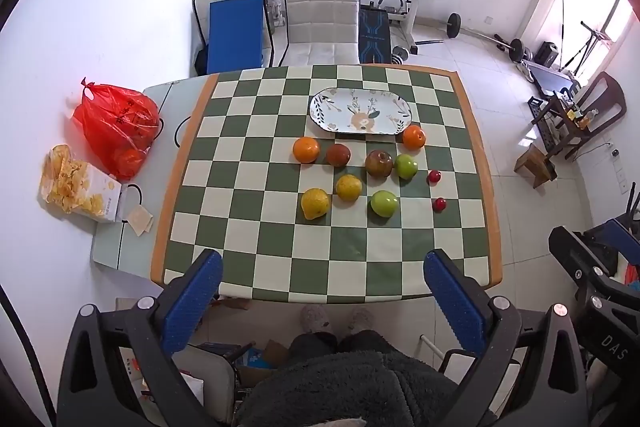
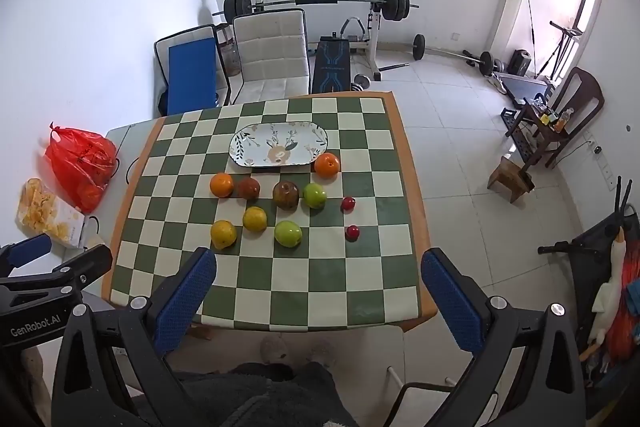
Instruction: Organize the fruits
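You had nothing sorted: oval floral ceramic platter (image 1: 360,111) sat bare; ten loose fruits (image 1: 362,173) lay on checkered tablecloth (image 1: 256,131) beside it. Left gripper (image 1: 323,301), right gripper (image 2: 319,297) spread, holding nothing.

Both wrist views look down (high up) at one table (image 1: 188,147).

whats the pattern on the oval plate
White with a leafy floral print and a tan flower in the middle, on the plate; clearest in the left wrist view.
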The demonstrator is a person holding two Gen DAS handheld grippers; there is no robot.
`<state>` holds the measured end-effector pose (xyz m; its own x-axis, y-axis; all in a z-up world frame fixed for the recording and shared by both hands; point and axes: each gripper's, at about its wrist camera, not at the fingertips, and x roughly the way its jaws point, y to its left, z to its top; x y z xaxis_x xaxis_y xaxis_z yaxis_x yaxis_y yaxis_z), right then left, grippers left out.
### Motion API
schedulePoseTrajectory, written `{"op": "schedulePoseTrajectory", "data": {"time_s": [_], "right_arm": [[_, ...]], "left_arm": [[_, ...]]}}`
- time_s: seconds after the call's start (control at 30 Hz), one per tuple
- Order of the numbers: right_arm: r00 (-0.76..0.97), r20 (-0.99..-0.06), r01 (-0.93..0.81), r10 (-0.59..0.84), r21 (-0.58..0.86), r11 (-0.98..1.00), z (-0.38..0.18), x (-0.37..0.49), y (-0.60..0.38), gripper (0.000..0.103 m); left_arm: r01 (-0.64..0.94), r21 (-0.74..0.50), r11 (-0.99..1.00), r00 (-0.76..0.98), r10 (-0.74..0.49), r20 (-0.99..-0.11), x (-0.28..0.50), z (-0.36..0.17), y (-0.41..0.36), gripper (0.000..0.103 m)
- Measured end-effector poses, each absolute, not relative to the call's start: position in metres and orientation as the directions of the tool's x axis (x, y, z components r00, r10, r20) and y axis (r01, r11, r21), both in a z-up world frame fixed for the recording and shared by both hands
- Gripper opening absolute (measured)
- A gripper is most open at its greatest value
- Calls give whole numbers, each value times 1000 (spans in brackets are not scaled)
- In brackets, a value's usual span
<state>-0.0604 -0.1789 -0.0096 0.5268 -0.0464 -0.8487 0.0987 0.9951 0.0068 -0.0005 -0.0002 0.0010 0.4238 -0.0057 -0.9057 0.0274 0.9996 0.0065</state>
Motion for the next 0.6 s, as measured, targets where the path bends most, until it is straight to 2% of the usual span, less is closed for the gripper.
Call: {"op": "schedulePoseTrajectory", "data": {"time_s": [0.6], "right_arm": [[527,-849,100,-51,2,995,-9,-59,-179,103]], "left_arm": [[23,8,1000,421,-2,-907,2,-3,3,103]]}}
